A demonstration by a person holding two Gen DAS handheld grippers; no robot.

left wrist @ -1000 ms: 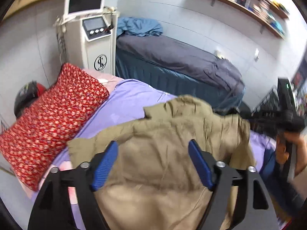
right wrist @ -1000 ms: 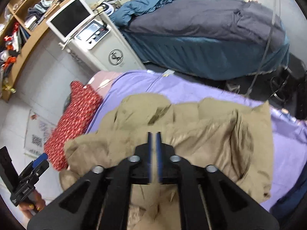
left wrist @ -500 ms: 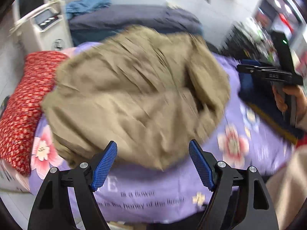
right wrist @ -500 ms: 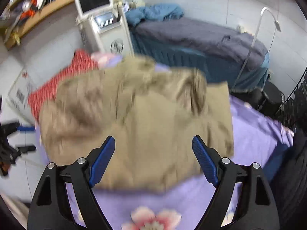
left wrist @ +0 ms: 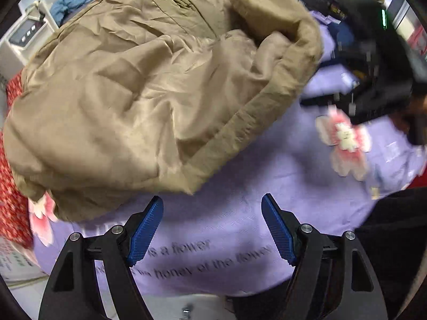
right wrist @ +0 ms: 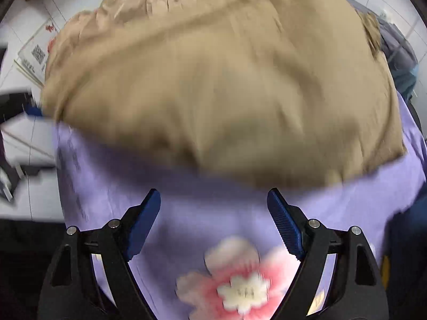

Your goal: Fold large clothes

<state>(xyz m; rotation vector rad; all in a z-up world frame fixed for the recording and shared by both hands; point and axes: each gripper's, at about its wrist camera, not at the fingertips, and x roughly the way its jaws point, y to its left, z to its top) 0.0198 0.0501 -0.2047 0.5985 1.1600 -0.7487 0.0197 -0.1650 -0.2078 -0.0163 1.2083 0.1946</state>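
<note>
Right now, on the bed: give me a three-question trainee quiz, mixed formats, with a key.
1. True or false: the left gripper is clamped on the tan jacket.
2. What lies directly under the jacket? A) bare floor B) purple flowered sheet C) a table
3. Fill in: the right gripper has its jaws ____.

Key:
1. False. Its jaws are open and empty over the sheet, short of the jacket's hem.
2. B.
3. Open, nothing between them; they have just been opening.

even indoor light, soft shadows; fisheye bends dark edges; right wrist view motion-blurred, left wrist view sharper.
</note>
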